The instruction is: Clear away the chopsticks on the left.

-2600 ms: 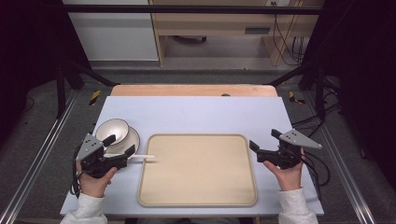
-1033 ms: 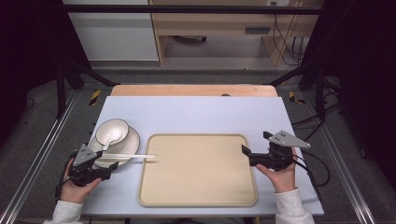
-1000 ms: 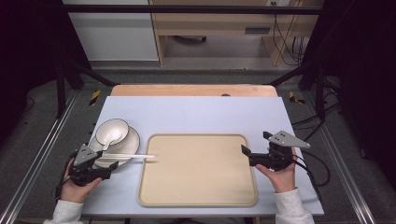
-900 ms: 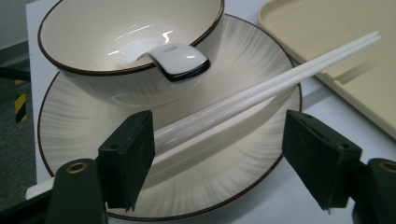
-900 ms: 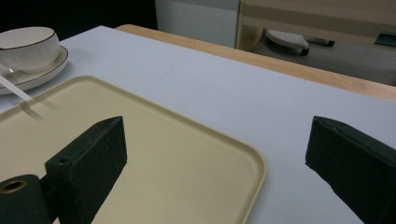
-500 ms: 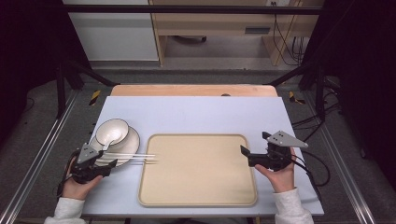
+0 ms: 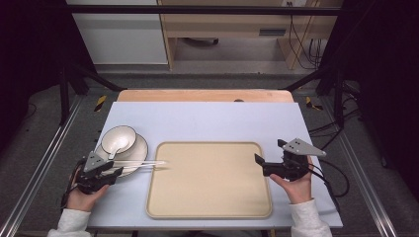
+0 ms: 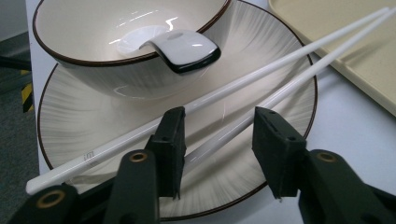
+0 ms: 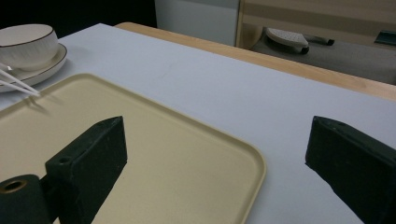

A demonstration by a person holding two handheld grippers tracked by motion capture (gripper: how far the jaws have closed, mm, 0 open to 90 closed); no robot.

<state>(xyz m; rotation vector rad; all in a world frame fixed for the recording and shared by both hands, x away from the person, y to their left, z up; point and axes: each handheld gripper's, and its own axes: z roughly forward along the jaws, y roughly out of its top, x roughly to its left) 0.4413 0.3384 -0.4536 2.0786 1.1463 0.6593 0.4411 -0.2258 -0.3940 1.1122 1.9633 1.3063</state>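
While the left gripper (image 8: 219, 154) sits low over the plate (image 8: 93, 121), its jaws stand part open around one of the two white chopsticks (image 8: 261, 74); the other runs just outside the left jaw. Nothing is clamped yet. Both sticks lie across the plate in front of the bowl (image 8: 93, 51), their tips reaching out over the tray (image 7: 209, 180) edge.

Judgement: the step in hand is picking up the chopsticks. To do it well, shift sideways so both sticks fall between the jaws, then close slowly near the thick ends; glazed sticks may roll or scissor apart.

Right gripper (image 7: 269, 166): jaws wide open, holding nothing, poised over the tray's right rim.

The left gripper view shows the spoon (image 8: 187, 46) resting in the bowl and exactly which stick is bracketed. The high view gives the overall layout: plate left of tray, the hands well apart.
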